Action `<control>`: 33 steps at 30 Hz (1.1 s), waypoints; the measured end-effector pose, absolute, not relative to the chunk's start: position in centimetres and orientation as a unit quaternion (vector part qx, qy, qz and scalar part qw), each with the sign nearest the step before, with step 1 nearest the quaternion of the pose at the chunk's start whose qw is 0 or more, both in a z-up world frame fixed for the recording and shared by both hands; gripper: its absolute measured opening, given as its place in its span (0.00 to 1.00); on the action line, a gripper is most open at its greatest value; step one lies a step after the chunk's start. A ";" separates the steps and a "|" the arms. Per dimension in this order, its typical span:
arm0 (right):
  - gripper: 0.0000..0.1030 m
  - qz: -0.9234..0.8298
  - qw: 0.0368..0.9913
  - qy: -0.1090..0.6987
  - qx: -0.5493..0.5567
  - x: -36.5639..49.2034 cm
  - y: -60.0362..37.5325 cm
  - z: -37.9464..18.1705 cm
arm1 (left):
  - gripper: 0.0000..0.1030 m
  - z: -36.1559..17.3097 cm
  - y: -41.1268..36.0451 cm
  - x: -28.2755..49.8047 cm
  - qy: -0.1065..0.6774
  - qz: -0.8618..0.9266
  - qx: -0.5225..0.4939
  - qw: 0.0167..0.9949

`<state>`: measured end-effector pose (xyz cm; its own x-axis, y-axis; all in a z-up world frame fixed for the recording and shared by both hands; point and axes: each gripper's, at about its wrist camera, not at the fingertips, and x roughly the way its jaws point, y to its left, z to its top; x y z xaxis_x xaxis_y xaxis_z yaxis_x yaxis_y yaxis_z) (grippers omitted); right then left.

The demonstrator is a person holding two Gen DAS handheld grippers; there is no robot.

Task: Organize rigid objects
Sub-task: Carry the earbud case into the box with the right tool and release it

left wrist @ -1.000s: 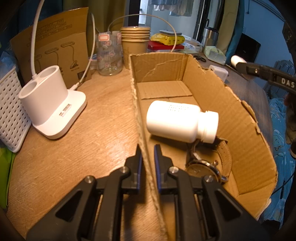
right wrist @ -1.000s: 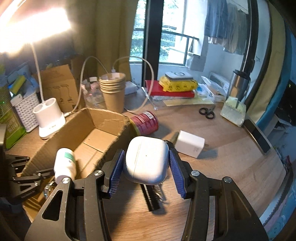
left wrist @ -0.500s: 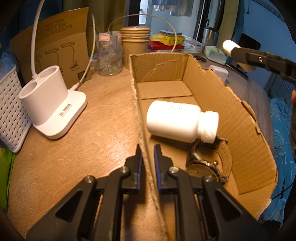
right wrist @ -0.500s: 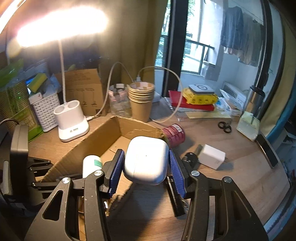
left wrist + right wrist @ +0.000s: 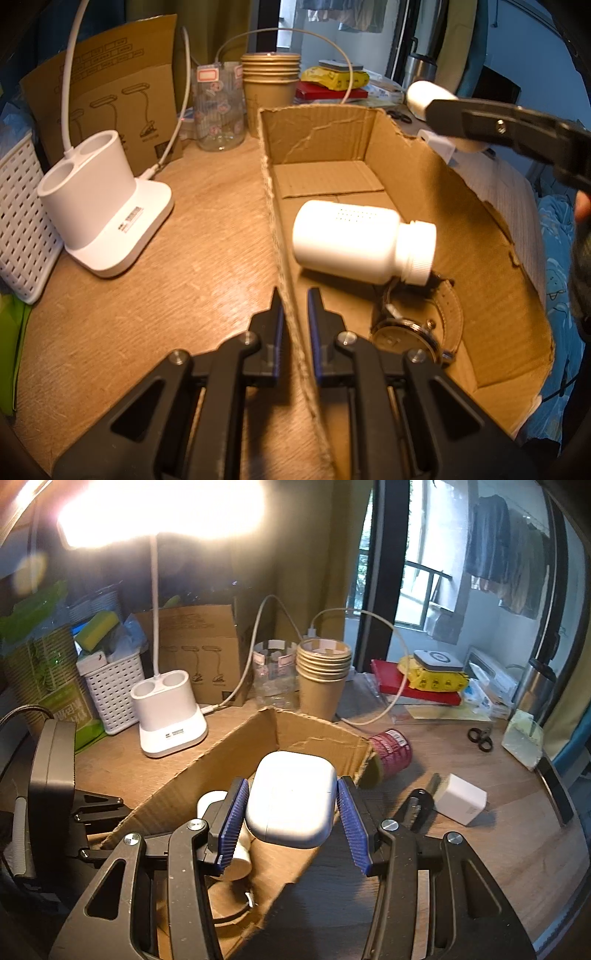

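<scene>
Left wrist view. My left gripper (image 5: 295,306) is clenched on the near wall of the box (image 5: 417,177), one blue pad on each face of the cardboard, and so steadies it on the table (image 5: 207,236). Two things already lie inside: a white bottle (image 5: 354,240) on its side, and a watch (image 5: 417,328) just beside its cap, partly under it. My right gripper (image 5: 439,107) comes in at upper right, above the far rim of the box, with a white case (image 5: 421,94) showing at its tip. I judge the sorting partly done.

Right wrist view. The right gripper (image 5: 291,808) grasps the case (image 5: 291,801) between its blue pads; the case hangs above the box (image 5: 273,731), over the bottle (image 5: 210,801), and touches nothing below it. Outside the box, on the table (image 5: 498,849), a red can (image 5: 393,747) lies on its side just beside the far corner, a white charger (image 5: 461,799) lies near it, and a dark tool (image 5: 417,805) lies touching the charger; I cannot tell what kind of tool. Scissors (image 5: 480,738) lie well apart. By my reckoning, what is left is to lower and free the case, then bring in the can, the charger and the tool. The bare floor at the far end of the box looks the safest place for the case.
</scene>
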<state>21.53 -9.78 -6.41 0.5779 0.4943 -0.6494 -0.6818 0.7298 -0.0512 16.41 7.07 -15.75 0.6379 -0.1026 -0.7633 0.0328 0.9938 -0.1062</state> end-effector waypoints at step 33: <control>0.51 0.307 0.858 0.339 -0.233 22.0 -6.7 -11.1 | 0.12 -15.7 7.1 16.4 0.424 -0.037 -0.041 0.904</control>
<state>21.97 -6.70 -11.10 0.5813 0.3692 -0.7251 -0.6849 0.7032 -0.1910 16.40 7.11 -15.73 0.6382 -0.1020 -0.7631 0.0333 0.9939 -0.1049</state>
